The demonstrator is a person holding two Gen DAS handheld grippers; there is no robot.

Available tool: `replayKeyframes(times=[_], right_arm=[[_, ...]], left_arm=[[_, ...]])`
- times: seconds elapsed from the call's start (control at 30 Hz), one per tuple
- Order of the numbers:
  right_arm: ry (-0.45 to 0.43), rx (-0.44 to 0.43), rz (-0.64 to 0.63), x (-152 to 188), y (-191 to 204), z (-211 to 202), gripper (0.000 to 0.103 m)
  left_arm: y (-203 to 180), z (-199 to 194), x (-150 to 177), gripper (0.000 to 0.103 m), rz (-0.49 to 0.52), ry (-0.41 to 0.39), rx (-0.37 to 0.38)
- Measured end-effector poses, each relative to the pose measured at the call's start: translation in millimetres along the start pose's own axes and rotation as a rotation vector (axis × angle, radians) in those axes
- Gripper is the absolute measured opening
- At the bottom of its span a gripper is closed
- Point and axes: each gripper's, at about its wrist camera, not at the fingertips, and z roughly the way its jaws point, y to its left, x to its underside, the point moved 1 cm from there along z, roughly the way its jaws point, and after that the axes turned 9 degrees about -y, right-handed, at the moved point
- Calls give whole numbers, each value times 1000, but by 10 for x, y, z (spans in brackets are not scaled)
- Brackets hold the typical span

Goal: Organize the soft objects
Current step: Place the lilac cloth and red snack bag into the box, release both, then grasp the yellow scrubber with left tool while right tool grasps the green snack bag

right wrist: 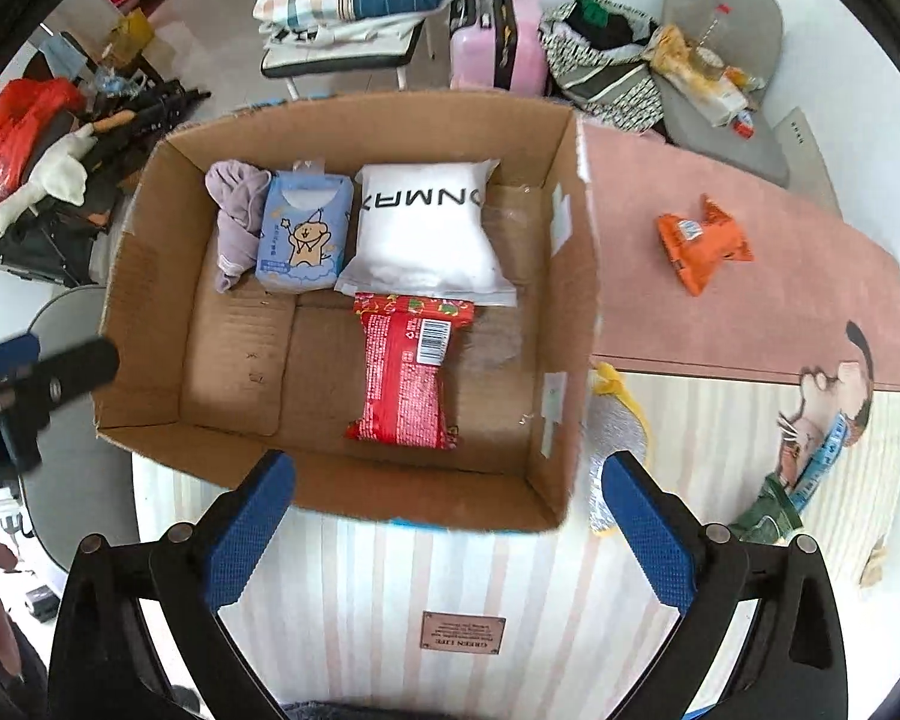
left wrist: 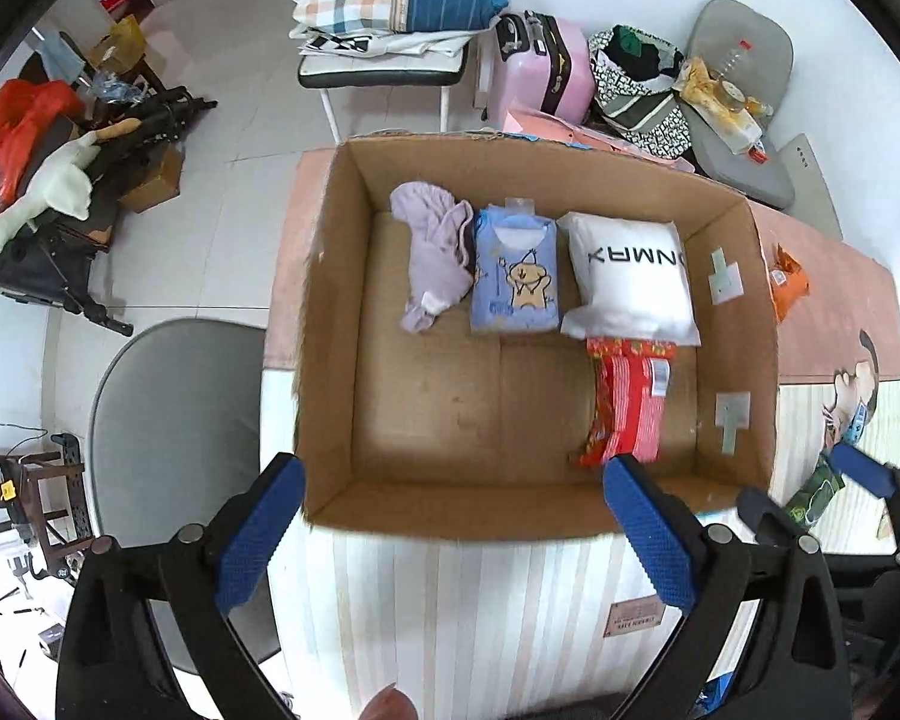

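Open brown cardboard box sits on a table with a pink and striped cloth. Inside, along the far wall, left to right: crumpled lilac fabric piece, light-blue tissue pack with a cartoon bear, white puffy pouch with black lettering. The three lie side by side, touching or nearly so. Red printed snack bag with a barcode lies flat just in front of the white pouch, its top edge against the pouch's lower seam.

Outside the box, to its right on the pink cloth: orange crinkled snack packet, well apart from the box. A silver and yellow foil packet lies just beside the box's right wall.

Left gripper hovers at the box's near edge, blue-padded fingers spread wide, nothing between them. Right gripper is likewise at the near edge, fingers spread wide, empty.
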Motion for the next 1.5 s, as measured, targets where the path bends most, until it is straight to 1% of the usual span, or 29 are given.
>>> replayKeyframes(times=[0.1,0.23,0.33,0.37,0.43,0.53,0.57,0.6,0.63,0.67,0.73,0.8,0.87,0.9,1.0,1.03,1.07,1.1,1.13,1.17,1.2,1.3,1.5], right_arm=[[-30,-4,-6,101,-5,-147,103],[-48,-80,33,193,-89,-286,103],[-68,-125,84,263,-273,-391,103],[-72,-138,109,289,-381,-426,103],[-83,-138,152,347,-627,-484,103],[-90,-87,247,512,-1167,-525,103],[-80,-58,291,602,-1415,-496,103],[-68,-32,327,679,-1617,-456,103],[-47,6,387,811,-1921,-367,103],[-23,26,426,899,-2123,-289,103],[32,56,531,1125,-2593,-32,103],[81,77,597,1299,-2897,214,103],[134,78,656,1472,-3173,528,103],[155,75,671,1525,-3248,650,102],[200,66,694,1621,-3379,938,94],[217,55,696,1645,-3404,1045,90],[226,48,696,1661,-3414,1106,83],[234,42,694,1674,-3424,1159,80],[244,35,688,1684,-3428,1214,71],[257,30,676,1697,-3429,1260,58],[264,28,661,1699,-3429,1288,53],[264,28,607,1707,-3438,1296,49],[278,29,546,1690,-3532,1268,47]], left_arm=[[-3,-120,134,102,-10,-11,1],[-95,-270,237,102,-6,-31,2],[-305,-431,213,102,33,-89,-15],[-410,-488,193,102,47,-111,-17],[-641,-565,164,102,83,-142,-13],[-1098,-594,133,102,160,-170,-23],[-1289,-567,133,102,194,-171,-32],[-1491,-515,136,102,228,-165,-36],[-1631,-464,135,102,251,-156,-37],[-1845,-366,143,102,276,-139,-38],[-2123,-206,139,102,310,-107,-36],[-2440,-15,154,102,353,-72,-34],[-2726,174,148,102,394,-43,-50],[-2855,271,148,102,418,-31,-61],[-3137,570,144,102,461,22,-85],[-3203,647,165,102,469,39,-80],[-3268,736,208,102,481,62,-88],[-3319,809,254,102,492,82,-90],[-3365,864,308,102,497,97,-85],[-3408,919,364,102,498,111,-84],[-3454,978,413,102,500,126,-83],[-3571,1152,495,102,482,167,-85],[-3686,1517,465,102,412,244,-109]])
